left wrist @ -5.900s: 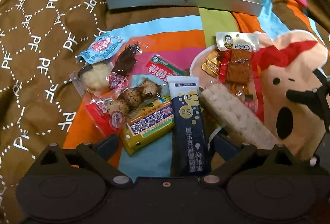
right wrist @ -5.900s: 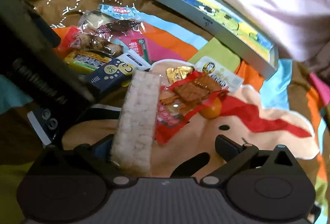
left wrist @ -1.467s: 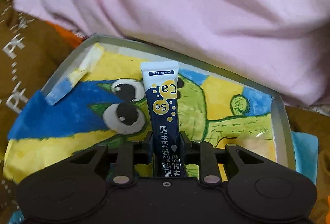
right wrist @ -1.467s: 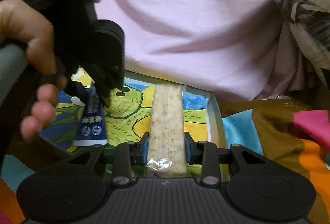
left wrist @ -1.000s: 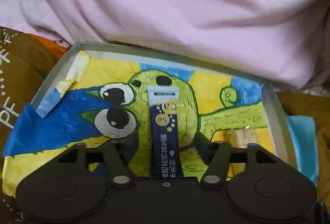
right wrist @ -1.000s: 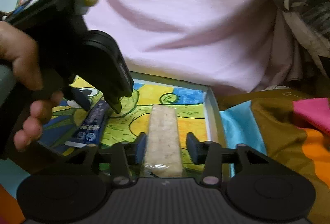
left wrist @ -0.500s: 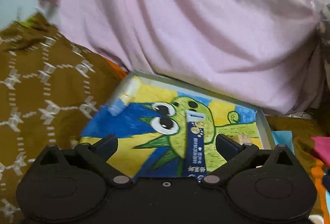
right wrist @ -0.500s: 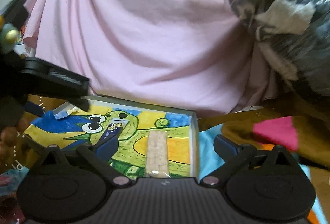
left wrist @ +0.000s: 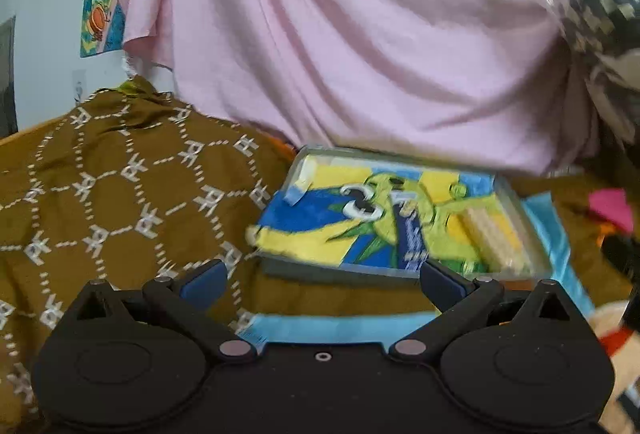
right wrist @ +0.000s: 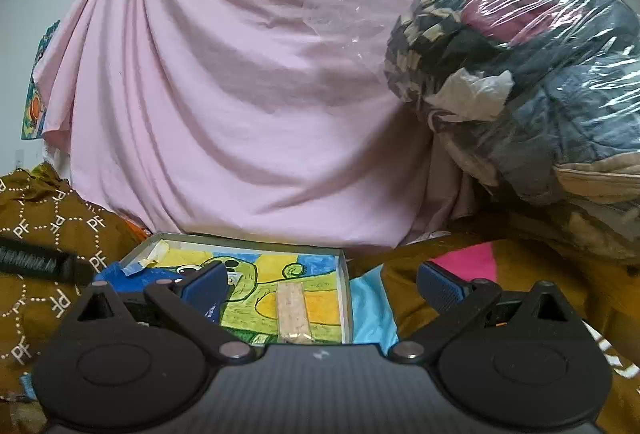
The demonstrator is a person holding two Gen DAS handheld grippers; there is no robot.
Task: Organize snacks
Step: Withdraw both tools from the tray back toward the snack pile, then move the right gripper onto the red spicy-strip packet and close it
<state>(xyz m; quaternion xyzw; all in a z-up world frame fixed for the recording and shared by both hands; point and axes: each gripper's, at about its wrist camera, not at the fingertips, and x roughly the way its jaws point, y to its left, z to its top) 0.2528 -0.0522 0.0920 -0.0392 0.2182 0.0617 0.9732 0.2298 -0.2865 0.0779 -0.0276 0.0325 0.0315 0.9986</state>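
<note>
We see a pink sheet (right wrist: 240, 106) draped behind a brown quilt (left wrist: 100, 202), on which lies the grey tray (right wrist: 346, 298) with its cartoon lining. Both of our grippers sit back from the tray, the left gripper (left wrist: 322, 276) tipped slightly downward and the right gripper (right wrist: 322, 284) pointing level, each with its jaws spread wide and holding nothing. In the tray lie the pale bar (right wrist: 294, 310) near the right wall and, left of it, the blue tube (left wrist: 410, 240).
</note>
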